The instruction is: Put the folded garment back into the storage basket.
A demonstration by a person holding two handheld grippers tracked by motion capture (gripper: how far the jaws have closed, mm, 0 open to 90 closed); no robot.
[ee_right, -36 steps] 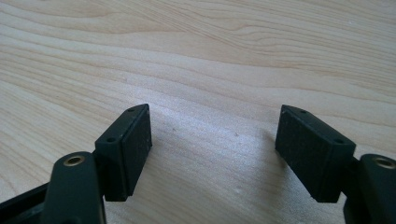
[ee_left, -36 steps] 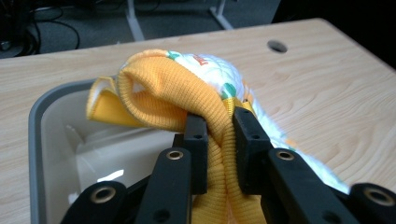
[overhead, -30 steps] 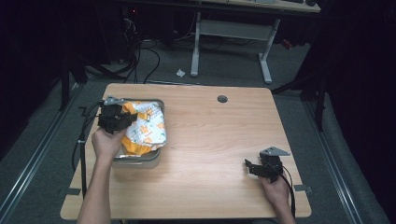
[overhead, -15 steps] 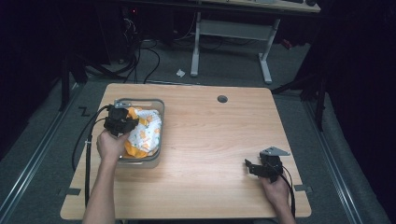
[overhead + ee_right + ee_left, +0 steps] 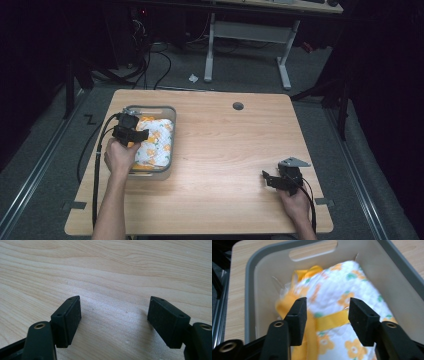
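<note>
A white bag with orange flowers (image 5: 156, 142) and a yellow strap (image 5: 330, 320) lies inside the grey bin (image 5: 171, 114) at the table's left. In the left gripper view the bag (image 5: 337, 290) fills the bin (image 5: 259, 290). My left gripper (image 5: 327, 315) hovers just over it. Its jaws have just been opening and stand apart, with the strap lying between them and the pads not pressing on it. In the high view the left gripper (image 5: 141, 136) is over the bin's near left part. My right gripper (image 5: 266, 179) rests near the table's front right, open and empty (image 5: 113, 315).
The wooden table (image 5: 235, 150) has a small round hole (image 5: 238, 106) near its far edge. Cables trail off the table's left side, and a desk frame stands on the floor beyond the far edge.
The bag, held up over the bin a second ago, has come down to lie flat in it. The left gripper sank with it and its jaws opened. The right gripper stayed put.
</note>
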